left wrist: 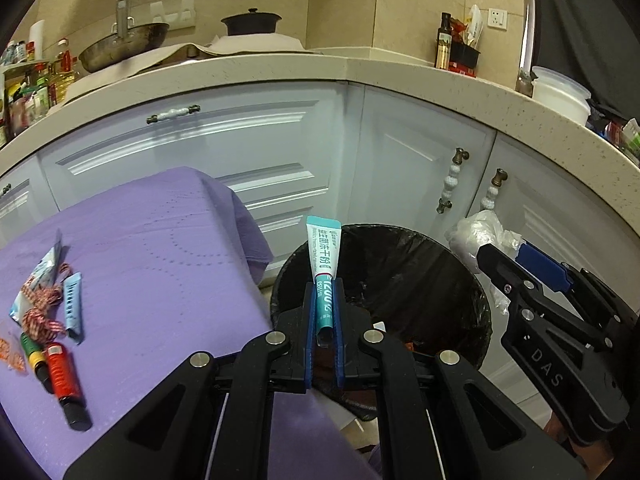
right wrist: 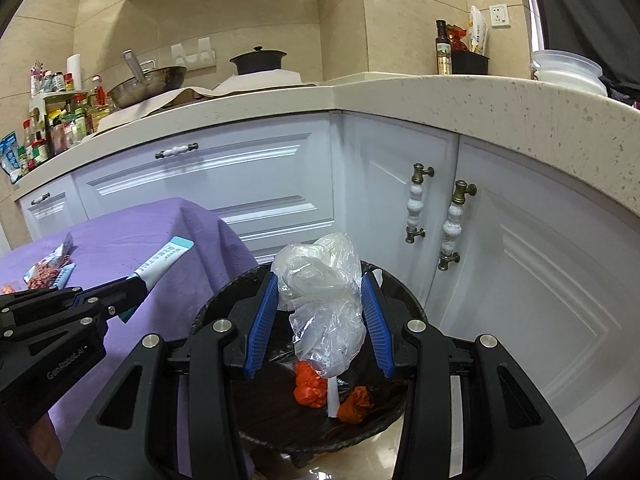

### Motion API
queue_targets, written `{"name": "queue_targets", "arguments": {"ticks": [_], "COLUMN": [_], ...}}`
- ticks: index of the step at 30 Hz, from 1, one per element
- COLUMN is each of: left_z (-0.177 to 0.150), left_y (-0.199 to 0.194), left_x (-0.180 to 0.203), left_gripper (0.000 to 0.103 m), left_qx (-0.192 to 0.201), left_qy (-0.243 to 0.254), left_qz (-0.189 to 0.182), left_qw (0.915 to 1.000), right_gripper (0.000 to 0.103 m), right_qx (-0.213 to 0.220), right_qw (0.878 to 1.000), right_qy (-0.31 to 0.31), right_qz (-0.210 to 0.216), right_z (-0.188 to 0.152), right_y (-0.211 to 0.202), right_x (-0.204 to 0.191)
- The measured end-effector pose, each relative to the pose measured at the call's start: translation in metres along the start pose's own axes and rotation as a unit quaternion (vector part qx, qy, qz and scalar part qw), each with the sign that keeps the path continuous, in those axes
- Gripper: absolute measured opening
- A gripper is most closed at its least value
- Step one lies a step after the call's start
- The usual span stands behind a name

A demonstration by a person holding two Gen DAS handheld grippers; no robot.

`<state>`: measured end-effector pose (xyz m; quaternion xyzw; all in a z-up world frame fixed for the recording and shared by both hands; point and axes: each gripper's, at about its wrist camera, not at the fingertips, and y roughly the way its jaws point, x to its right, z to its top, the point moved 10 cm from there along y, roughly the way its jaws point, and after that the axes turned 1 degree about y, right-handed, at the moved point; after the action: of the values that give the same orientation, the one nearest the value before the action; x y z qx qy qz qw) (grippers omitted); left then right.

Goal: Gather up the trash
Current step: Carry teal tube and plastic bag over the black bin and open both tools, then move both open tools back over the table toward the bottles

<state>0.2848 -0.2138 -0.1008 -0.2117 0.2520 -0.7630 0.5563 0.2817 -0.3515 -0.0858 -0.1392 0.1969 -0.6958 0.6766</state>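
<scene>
A kitchen corner with pale blue cabinet doors and a speckled stone counter frames a low table under a purple cloth (left wrist: pixel 152 248), with a round bin lined in black plastic (left wrist: pixel 472 280) standing just beside it. The left gripper (left wrist: pixel 323 320) is clamped on a teal and white squeeze tube (left wrist: pixel 322 248), which stands upright between the blue pads at the bin's near rim. The right gripper (right wrist: pixel 326 316) hangs over the bin mouth with its jaws spread; a crumpled clear plastic bag (right wrist: pixel 324 300) sits between them, and I cannot tell whether it touches the pads or is already falling free. Inside the bin lie orange scraps (right wrist: pixel 310 386) and a white strip, so some trash is already collected. Left on the cloth are a red and black cylinder (left wrist: pixel 62 380), a small light blue tube (left wrist: pixel 73 306), a red-white string tangle (left wrist: pixel 40 316) and wrappers; I judge the job roughly midway
</scene>
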Motion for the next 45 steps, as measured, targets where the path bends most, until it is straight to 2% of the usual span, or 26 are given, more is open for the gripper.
{"name": "queue_targets", "arguments": {"ticks": [1,3,5,16,22,29,32,39,45], "left_z": [0.001,0.001,0.001,0.0,-0.002,-0.014,-0.023,-0.053,-0.079], "left_y": [0.005,0.013,0.018,0.005,-0.016,-0.043,-0.057,-0.094,-0.118], "left_x": [0.001,0.001,-0.001,-0.011,-0.031,-0.082,-0.11,-0.183,-0.232], "left_gripper": [0.011,0.034,0.04,0.05,0.056,0.058,0.058,0.059,0.059], "left_qx": [-0.004,-0.013,-0.02,-0.004,0.01,0.015,0.016,0.012,0.006], "left_qy": [-0.003,-0.013,-0.025,-0.026,-0.034,-0.062,-0.083,-0.121,-0.157], "left_qz": [0.001,-0.002,0.001,0.01,0.026,0.064,0.082,0.139,0.173], "left_qw": [1.0,0.9998,0.9995,0.9996,0.999,0.9959,0.993,0.9827,0.9723], "right_gripper": [0.044,0.051,0.052,0.052,0.052,0.052,0.052,0.052,0.052], "right_qx": [0.001,0.002,-0.001,-0.008,-0.007,-0.011,-0.012,-0.022,-0.038], "right_qw": [1.0,1.0,1.0,1.0,1.0,0.999,0.997,0.989,0.979], "right_qy": [0.002,0.01,0.017,0.016,0.02,0.013,0.005,-0.027,-0.058], "right_qz": [-0.002,-0.005,-0.007,-0.011,0.001,0.048,0.077,0.144,0.191], "right_z": [0.0,0.0,0.0,-0.007,-0.006,-0.007,-0.007,-0.015,-0.027], "right_y": [0.003,0.008,0.011,0.007,-0.002,-0.011,-0.017,-0.031,-0.042], "right_x": [0.002,0.007,0.011,0.01,-0.005,-0.057,-0.092,-0.176,-0.241]}}
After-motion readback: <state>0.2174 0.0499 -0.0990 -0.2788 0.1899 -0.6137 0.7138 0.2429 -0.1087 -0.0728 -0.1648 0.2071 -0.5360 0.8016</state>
